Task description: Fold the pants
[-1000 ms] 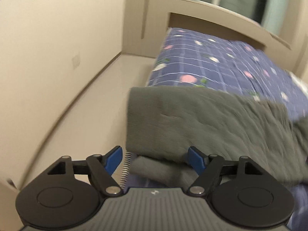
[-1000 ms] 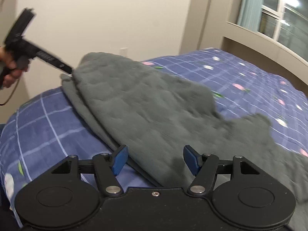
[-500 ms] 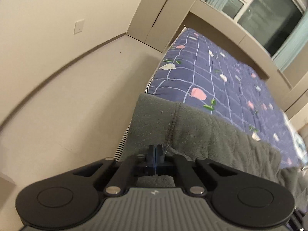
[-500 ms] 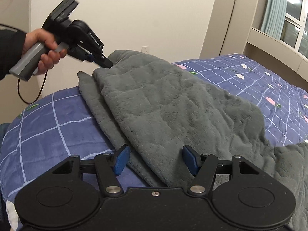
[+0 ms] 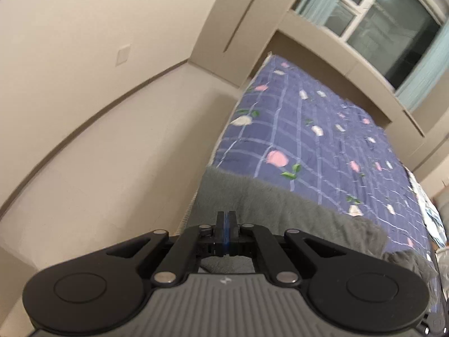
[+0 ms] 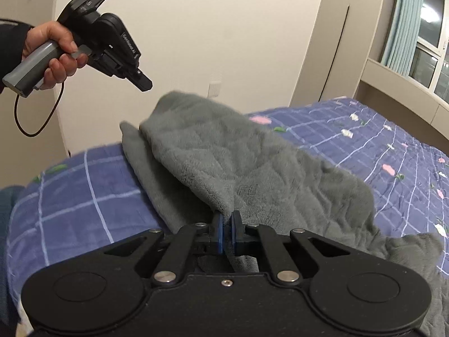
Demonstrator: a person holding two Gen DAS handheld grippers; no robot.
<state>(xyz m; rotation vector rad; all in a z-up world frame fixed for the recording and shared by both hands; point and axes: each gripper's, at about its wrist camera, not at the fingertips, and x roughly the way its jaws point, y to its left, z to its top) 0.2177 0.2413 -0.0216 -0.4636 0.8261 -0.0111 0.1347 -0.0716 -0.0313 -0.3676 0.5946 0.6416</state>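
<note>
The grey fleece pants [image 6: 252, 168] lie across the blue checked bed cover [image 6: 84, 196]. My right gripper [image 6: 227, 224] is shut on an edge of the pants' upper layer near the bed's front. In the right wrist view my left gripper [image 6: 143, 85] is held in a hand, up in the air, above and left of the pants' far end and apart from the cloth. In the left wrist view the left gripper [image 5: 227, 219] is shut with nothing between its pads, above the pants [image 5: 266, 207] at the bed's edge.
The bed [image 5: 322, 140] runs toward a window [image 5: 393, 28] with pale curtains. Beige floor [image 5: 126, 154] lies along the bed's left side, bounded by a wall. A cable hangs from the left gripper's handle.
The right gripper has shut on the pants' edge. The left gripper shut on the pants' far end, then rose off it; now it is in the air, shut and empty.
</note>
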